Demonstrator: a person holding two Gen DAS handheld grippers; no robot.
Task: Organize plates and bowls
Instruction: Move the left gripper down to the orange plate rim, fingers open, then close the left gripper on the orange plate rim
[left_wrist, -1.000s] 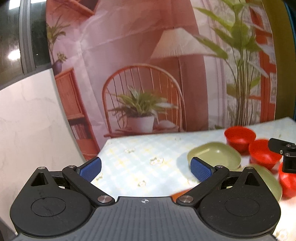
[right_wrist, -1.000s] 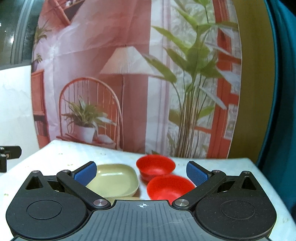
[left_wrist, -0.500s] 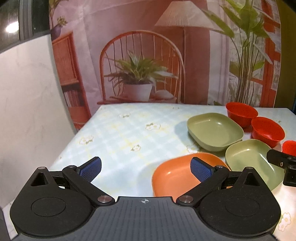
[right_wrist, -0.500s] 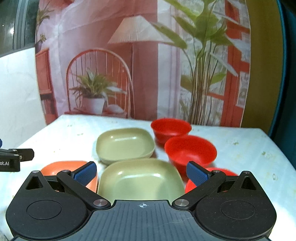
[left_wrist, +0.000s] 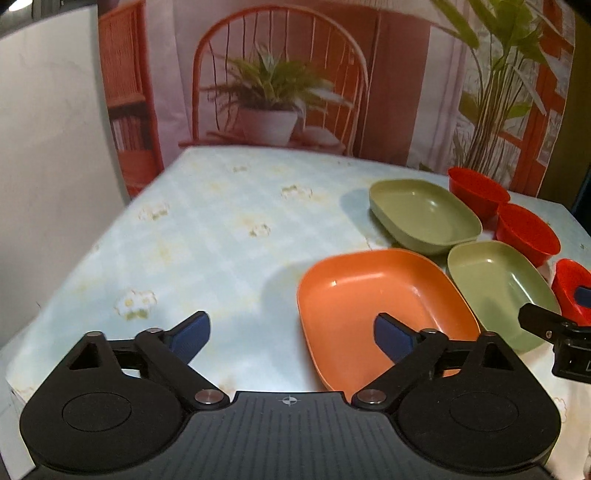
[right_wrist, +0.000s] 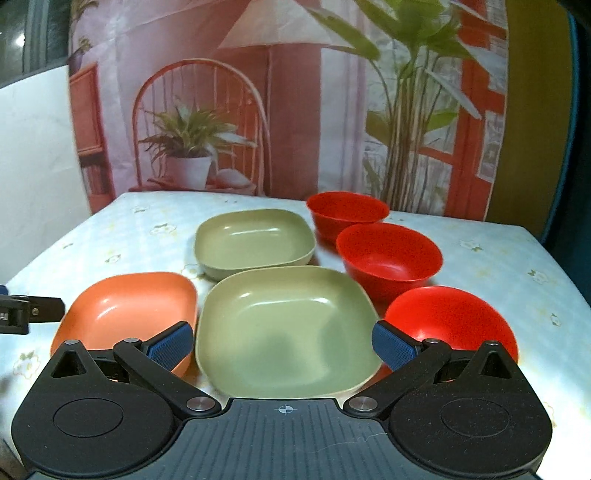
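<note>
Jaws of the left gripper (left_wrist: 291, 332) are closing on nothing over the orange plate (left_wrist: 376, 310) on the bench (left_wrist: 207, 229); right gripper (right_wrist: 282, 345) gapes. Plate looks light, stiff, slick: pinch its rim.

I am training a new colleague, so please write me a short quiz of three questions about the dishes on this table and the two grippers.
1. How many red bowls stand on the table?
2. True or false: the two green plates are stacked.
3. Which dish lies under the left gripper? A) orange plate B) red bowl

Key
1. Three: far, middle, near.
2. False: the far and near green plates lie apart.
3. A, the orange plate; nothing is gripped.
</note>
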